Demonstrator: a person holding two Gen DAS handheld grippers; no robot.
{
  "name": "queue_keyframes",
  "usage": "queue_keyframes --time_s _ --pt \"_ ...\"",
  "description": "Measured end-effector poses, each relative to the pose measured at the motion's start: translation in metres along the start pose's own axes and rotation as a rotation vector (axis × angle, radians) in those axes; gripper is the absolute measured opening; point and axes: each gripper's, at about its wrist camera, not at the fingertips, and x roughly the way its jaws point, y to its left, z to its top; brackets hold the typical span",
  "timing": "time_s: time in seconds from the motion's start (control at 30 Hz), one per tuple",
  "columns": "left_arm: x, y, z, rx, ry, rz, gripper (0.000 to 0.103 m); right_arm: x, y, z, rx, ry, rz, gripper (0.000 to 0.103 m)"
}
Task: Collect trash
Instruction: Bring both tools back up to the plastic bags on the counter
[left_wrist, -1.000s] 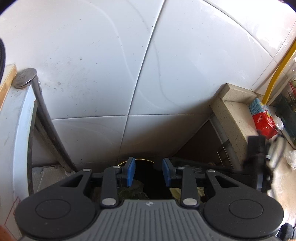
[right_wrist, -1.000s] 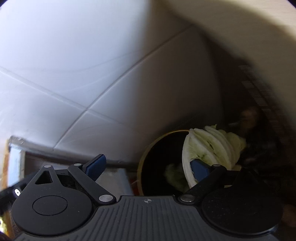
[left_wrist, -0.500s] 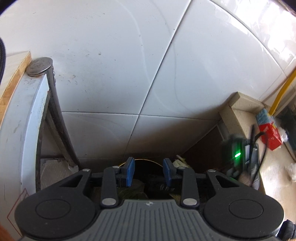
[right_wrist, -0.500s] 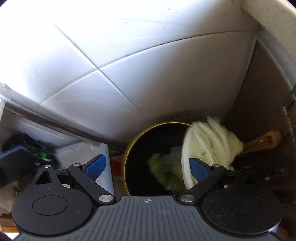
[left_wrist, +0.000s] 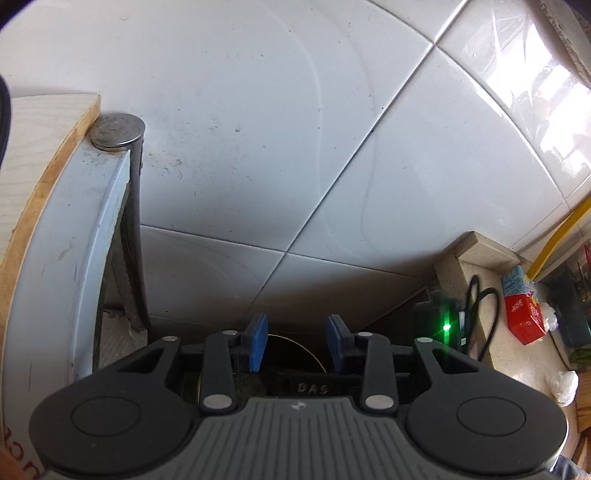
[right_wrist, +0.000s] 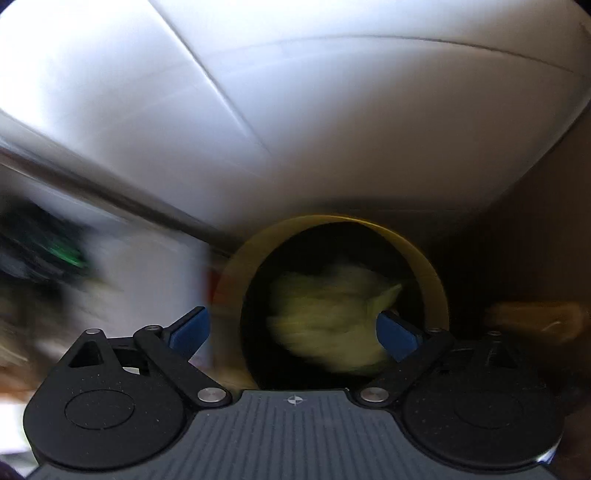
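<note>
dropping step: my right gripper (right_wrist: 291, 330) has jaws wide over the bin (right_wrist: 428, 266), cabbage leaves (right_wrist: 325, 325) blurred inside. left gripper (left_wrist: 297, 341) narrow, empty. next: go fetch more trash.

Motion blur smears the cabbage leaves (right_wrist: 332, 325) in the yellow-rimmed bin (right_wrist: 432, 273) (edges unreadable); the bin's near rim is hidden.

Wall tiles (left_wrist: 258, 129): glazed, glossy white, finely speckled with dirt. Board (left_wrist: 44, 155) at left: bare pale wood, raw cut edge. Round cap (left_wrist: 117, 131) beside it: dull, scuffed metal. Countertop (left_wrist: 517, 350): speckled beige stone, matt. Carton (left_wrist: 522, 306): printed cardboard. Left gripper (left_wrist: 297, 343): matt black plastic, blue pads. Bin (right_wrist: 436, 280): smooth yellow rim. Cabbage leaves (right_wrist: 325, 321) inside, blurred.
</note>
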Motion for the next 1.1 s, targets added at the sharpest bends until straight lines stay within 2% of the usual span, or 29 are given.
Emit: queue_keyframes --time_s 0.03,0.07,0.13,0.23,0.33,0.43,0.6,0.73,0.83,0.9,0.97,1.03,1.1 --pt "-0.002 0.001 0.001 -0.004 0.001 -0.008 0.032 -0.006 0.0 0.0 0.012 -0.015 0.011 0.099" --pt "-0.005 0.001 0.001 -0.015 -0.004 -0.021 0.032 -0.013 -0.008 -0.002 0.08 -0.006 0.058 0.099" --pt "-0.014 0.003 0.004 -0.036 -0.032 -0.054 0.037 -0.035 -0.022 -0.003 0.209 -0.028 0.245 0.099" --pt "-0.026 -0.003 0.013 -0.052 -0.064 -0.093 0.037 -0.088 -0.044 -0.025 0.31 -0.111 0.475 0.103" --pt "-0.03 -0.025 0.021 0.009 -0.098 -0.116 0.042 -0.144 -0.075 -0.042 0.419 -0.221 0.638 0.103" --pt "-0.017 -0.058 0.023 0.083 -0.092 -0.133 0.043 -0.183 -0.08 -0.062 0.458 -0.296 0.785 0.103" --pt "0.019 -0.121 0.015 0.184 -0.095 -0.144 0.043 -0.234 -0.079 -0.088 0.446 -0.401 0.933 0.103" --pt "0.041 -0.168 0.007 0.204 -0.072 -0.154 0.043 -0.276 -0.089 -0.11 0.461 -0.454 1.026 0.103" --pt "0.046 -0.202 -0.005 0.304 -0.095 -0.155 0.043 -0.284 -0.103 -0.123 0.476 -0.491 1.07 0.103" --pt "0.047 -0.216 -0.007 0.301 -0.106 -0.173 0.044 -0.285 -0.118 -0.132 0.524 -0.525 1.063 0.103" --pt "0.049 -0.232 -0.01 0.3 -0.089 -0.181 0.045 -0.285 -0.136 -0.141 0.549 -0.554 1.112 0.103" --pt "0.047 -0.254 -0.02 0.401 -0.13 -0.168 0.045 -0.281 -0.147 -0.145 0.598 -0.56 1.156 0.103" --pt "0.049 -0.276 -0.033 0.538 -0.182 -0.136 0.046 -0.278 -0.151 -0.145 0.592 -0.562 1.116 0.103"
